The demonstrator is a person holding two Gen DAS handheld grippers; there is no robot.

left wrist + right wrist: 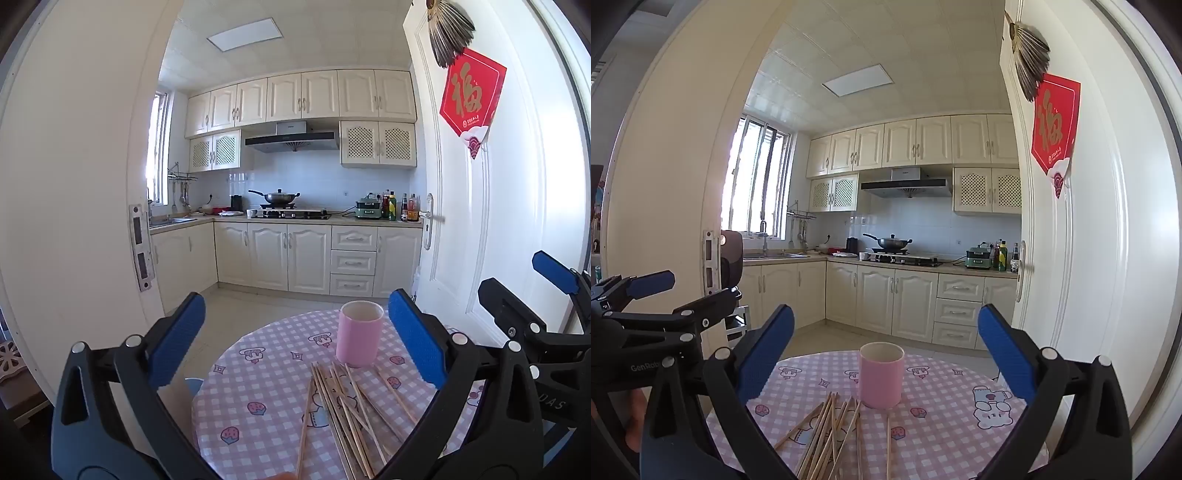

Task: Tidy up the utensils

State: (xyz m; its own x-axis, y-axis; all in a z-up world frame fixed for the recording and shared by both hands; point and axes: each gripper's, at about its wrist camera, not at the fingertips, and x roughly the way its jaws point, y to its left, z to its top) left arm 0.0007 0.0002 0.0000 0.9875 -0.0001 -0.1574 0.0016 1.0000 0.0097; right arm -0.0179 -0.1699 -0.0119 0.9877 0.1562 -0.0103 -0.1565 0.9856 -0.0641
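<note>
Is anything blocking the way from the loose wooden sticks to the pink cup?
Nothing visible. The loose wooden sticks lie scattered on the pink checked tablecloth directly in front of the upright pink cylindrical cup, whose mouth is open.

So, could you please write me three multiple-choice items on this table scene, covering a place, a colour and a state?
1. Where do the thin wooden sticks lie?
A. inside the cup
B. loose on the checked tablecloth, in front of the cup
C. on the floor

2. What colour is the cylindrical cup?
A. pink
B. green
C. black

3. How do the jaws of the left gripper and right gripper stand?
A. both shut
B. one clamps a stick
C. both wide open, holding nothing

Key: 1 B, the sticks are scattered before the cup; 2 A, its wall is pink; 3 C, both gaps are clear.
</note>
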